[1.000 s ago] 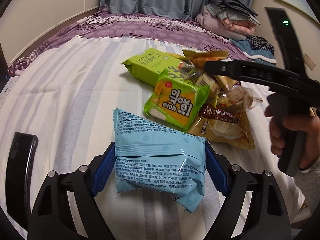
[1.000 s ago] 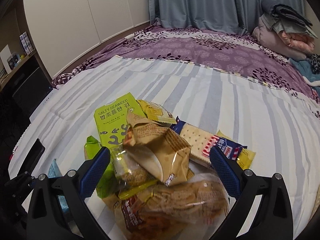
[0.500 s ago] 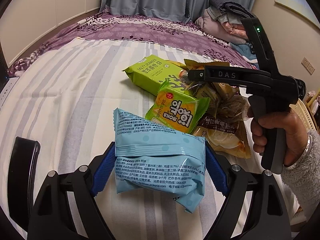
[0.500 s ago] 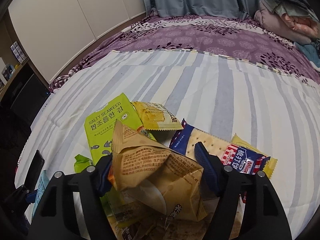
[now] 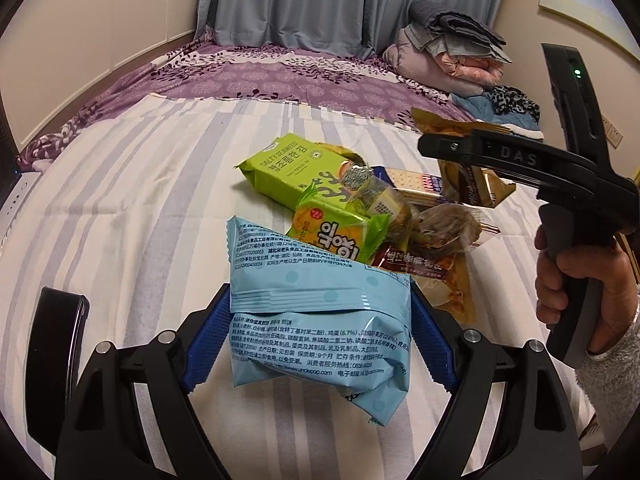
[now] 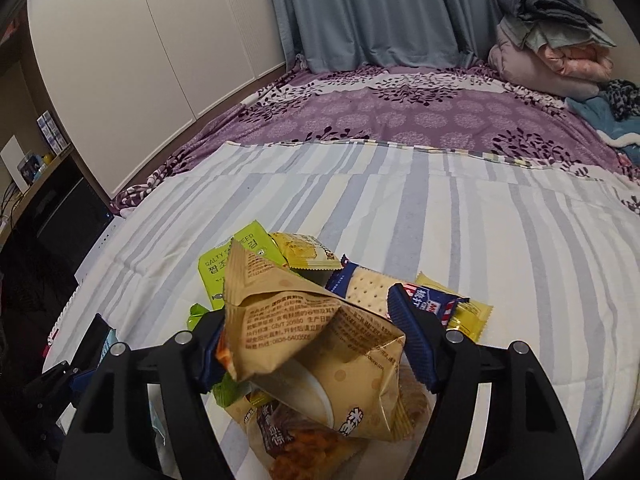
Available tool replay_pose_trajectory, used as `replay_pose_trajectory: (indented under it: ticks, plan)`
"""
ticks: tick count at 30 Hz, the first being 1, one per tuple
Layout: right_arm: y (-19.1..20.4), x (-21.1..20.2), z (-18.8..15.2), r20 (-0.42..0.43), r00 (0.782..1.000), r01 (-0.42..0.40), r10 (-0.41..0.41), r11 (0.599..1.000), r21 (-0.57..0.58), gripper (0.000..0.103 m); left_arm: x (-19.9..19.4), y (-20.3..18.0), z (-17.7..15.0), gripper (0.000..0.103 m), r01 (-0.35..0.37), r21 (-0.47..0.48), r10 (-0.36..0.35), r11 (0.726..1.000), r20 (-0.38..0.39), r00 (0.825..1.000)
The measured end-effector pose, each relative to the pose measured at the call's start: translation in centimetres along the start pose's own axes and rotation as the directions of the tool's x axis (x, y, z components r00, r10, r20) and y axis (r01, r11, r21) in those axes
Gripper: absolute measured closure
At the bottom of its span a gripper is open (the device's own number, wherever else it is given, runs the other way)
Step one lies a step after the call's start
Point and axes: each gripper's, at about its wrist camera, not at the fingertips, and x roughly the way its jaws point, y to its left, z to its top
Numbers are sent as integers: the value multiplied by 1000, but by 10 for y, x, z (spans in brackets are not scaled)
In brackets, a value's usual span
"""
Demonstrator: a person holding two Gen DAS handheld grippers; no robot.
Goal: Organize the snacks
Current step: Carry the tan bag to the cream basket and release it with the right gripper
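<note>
Light blue and shiny, a snack bag [image 5: 320, 320] sits pinched between the blue pads [image 5: 204, 344] of the left gripper [image 5: 318, 340], close to the near edge of the bed. The bag has small print on it, and one corner hangs down toward the striped sheet [image 5: 120, 216].

A gold-brown snack bag [image 6: 320, 352] is squeezed between the two pads [image 6: 412, 344] of the right gripper [image 6: 312, 344]. This bag is lifted above the pile. A hand [image 5: 580, 292] in a fuzzy white sleeve holds that gripper's handle near the right edge of the bed.

Just past the blue bag lies the snack pile [image 5: 380, 216], around the middle of the striped sheet. A green and yellow pack [image 5: 340, 232] is nearest, partly behind the blue bag. Beside it is a brown pack with red print [image 5: 420, 268], and a clear wrapped snack [image 5: 444, 224] rests on top. A green seaweed pack [image 5: 288, 168] lies on the far left side of the pile. A cracker pack [image 6: 376, 292] with a dark blue wrapper lies on the far right side, and a small yellow packet [image 6: 308, 252] touches the seaweed pack.

Farther off is a purple flowered blanket [image 6: 400, 108]. Folded bedding [image 6: 552, 52] is stacked at the far right corner. Blue-grey curtains [image 6: 360, 12] hang behind the bed.
</note>
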Motion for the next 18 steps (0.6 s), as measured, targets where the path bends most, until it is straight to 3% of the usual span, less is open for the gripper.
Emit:
replay_pose_trajectory:
  ticks: [18]
  plan:
    - [-40,-91,-48,89,996,19,-27,996,89,32,-37,-44,2,18,-17,101,11,995,60,998]
